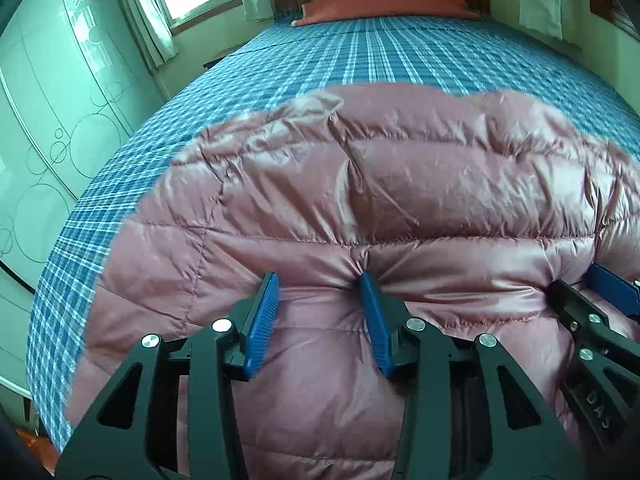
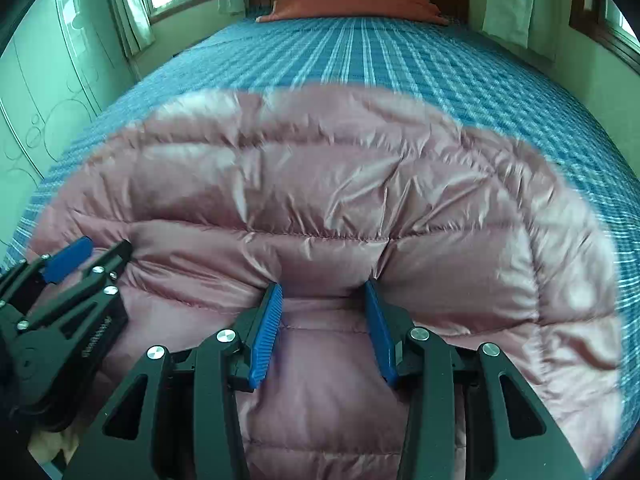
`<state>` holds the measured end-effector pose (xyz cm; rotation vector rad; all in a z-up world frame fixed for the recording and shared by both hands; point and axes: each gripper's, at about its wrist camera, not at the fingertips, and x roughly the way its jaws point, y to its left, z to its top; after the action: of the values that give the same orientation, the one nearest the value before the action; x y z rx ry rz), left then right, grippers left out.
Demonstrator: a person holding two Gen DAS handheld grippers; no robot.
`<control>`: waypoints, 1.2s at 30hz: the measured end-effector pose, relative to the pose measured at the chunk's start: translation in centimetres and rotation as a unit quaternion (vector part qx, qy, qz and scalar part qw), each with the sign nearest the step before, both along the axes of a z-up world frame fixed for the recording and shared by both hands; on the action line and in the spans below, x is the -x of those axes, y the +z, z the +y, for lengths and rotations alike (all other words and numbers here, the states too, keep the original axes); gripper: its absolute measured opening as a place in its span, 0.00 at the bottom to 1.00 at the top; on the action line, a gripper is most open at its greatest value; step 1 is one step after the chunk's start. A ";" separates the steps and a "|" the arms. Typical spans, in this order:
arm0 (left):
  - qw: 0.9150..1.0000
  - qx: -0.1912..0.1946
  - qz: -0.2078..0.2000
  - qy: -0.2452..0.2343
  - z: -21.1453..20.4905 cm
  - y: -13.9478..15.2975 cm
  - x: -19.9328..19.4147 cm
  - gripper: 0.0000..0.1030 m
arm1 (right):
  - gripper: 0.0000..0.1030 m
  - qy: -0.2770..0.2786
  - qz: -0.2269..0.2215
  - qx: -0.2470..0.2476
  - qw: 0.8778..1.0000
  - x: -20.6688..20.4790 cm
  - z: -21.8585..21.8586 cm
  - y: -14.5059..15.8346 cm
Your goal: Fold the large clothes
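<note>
One jacket (image 1: 400,184), two grippers (image 1: 320,292), one bed (image 1: 360,52).

Left wrist view. A pink quilted down jacket (image 1: 360,200) lies across the near end of a bed with a blue plaid cover (image 1: 360,52). The left gripper (image 1: 320,284) pinches a puffy fold of it between blue pads (image 1: 262,320); the right gripper (image 1: 592,296) grips the same fold at the right edge.

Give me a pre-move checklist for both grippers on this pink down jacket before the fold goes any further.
1. Left gripper has jacket fabric bunched between its pads: ok.
2. Right gripper has fabric between its pads: ok.
3. Both grippers on the same edge of the pink down jacket, side by side: ok.
4. Plaid bedspread beyond the jacket free of obstacles: ok.
5. Sleeves tucked in: cannot tell.
</note>
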<state>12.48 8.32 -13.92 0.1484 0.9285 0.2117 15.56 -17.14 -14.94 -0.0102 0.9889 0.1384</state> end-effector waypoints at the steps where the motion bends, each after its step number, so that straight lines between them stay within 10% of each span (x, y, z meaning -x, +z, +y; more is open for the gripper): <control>1: 1.000 -0.005 0.002 -0.004 -0.1 0.0 0.0 0.39 | 0.42 0.000 0.003 0.001 1.000 -0.1 0.1 -0.1; 9: 0.999 0.011 -0.047 -0.009 -0.9 4.4 -1.9 0.35 | 0.41 -0.010 -0.024 -0.016 1.000 -2.6 0.0 3.4; 14: 1.000 -0.003 0.013 -0.013 -1.8 0.2 -5.9 0.35 | 0.42 -0.005 -0.003 -0.008 1.000 -5.7 1.0 0.6; 21: 0.999 0.042 -0.026 -0.006 -0.3 3.4 -3.9 0.35 | 0.41 -0.004 -0.024 -0.036 0.999 -4.0 1.0 2.9; 36: 0.999 0.017 -0.027 0.005 -0.5 -1.2 -4.1 0.35 | 0.41 -0.003 -0.037 -0.001 0.999 -3.7 3.0 -1.6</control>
<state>16.61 7.86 -15.16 0.1071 0.8794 0.2078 19.30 -14.14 -16.50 -0.0113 0.9147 0.1332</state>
